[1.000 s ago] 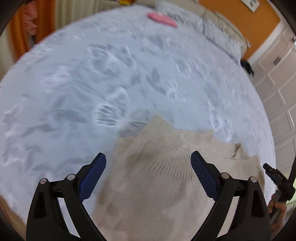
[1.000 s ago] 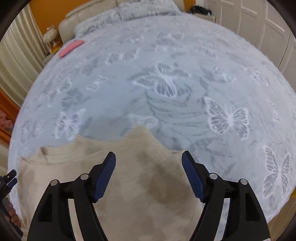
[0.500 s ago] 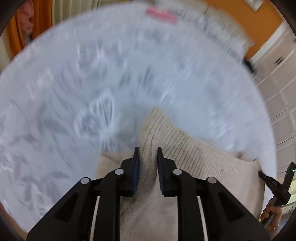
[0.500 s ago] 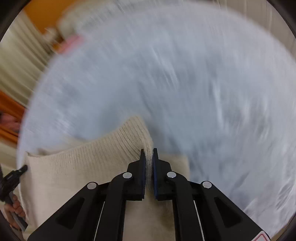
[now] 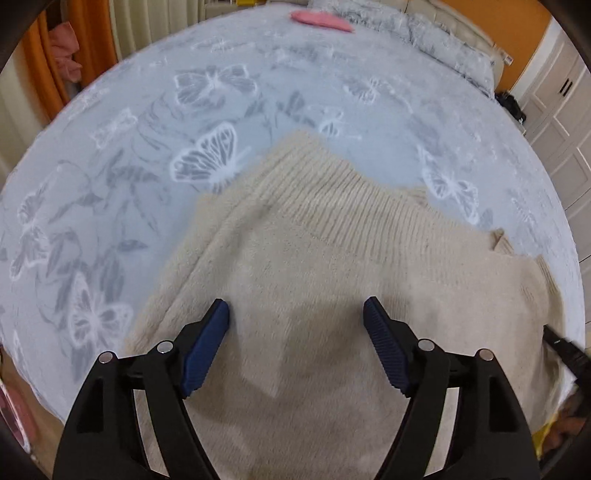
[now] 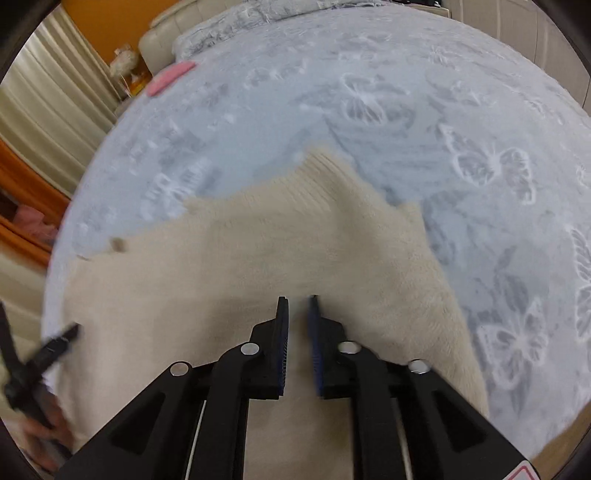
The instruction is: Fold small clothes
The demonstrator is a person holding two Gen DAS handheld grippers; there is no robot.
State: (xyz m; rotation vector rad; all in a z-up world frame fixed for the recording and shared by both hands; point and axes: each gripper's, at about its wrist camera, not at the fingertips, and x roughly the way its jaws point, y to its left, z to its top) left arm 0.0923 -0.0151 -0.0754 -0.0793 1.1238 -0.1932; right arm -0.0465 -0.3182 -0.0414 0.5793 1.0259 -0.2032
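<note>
A cream knitted sweater [image 5: 332,251] lies on the butterfly-patterned grey blanket [image 5: 147,129], its ribbed hem [image 5: 332,184] folded up and pointing away from me. My left gripper [image 5: 296,306] hovers over the fluffy body of the sweater, jaws opening wide, nothing pinched between the blue pads. In the right wrist view the same sweater [image 6: 258,258] spreads to the left, its ribbed hem [image 6: 321,177] peaking ahead. My right gripper [image 6: 297,299] stands over it with a narrow gap, jaws opening; the cloth shows through the gap and the pads do not press it.
A pink item [image 5: 319,20] lies at the far end of the bed beside grey pillows [image 5: 424,33]. White wardrobe doors [image 5: 561,122] stand to the right, orange curtains [image 5: 48,66] to the left. The other gripper's tip [image 6: 40,354], with a hand, shows at the left edge.
Half a second ago both grippers were shut on the sweater's ribbed hem. Both have let go and drawn back; the left jaws stand wide, the right ones slightly parted. The hem lies flat.
</note>
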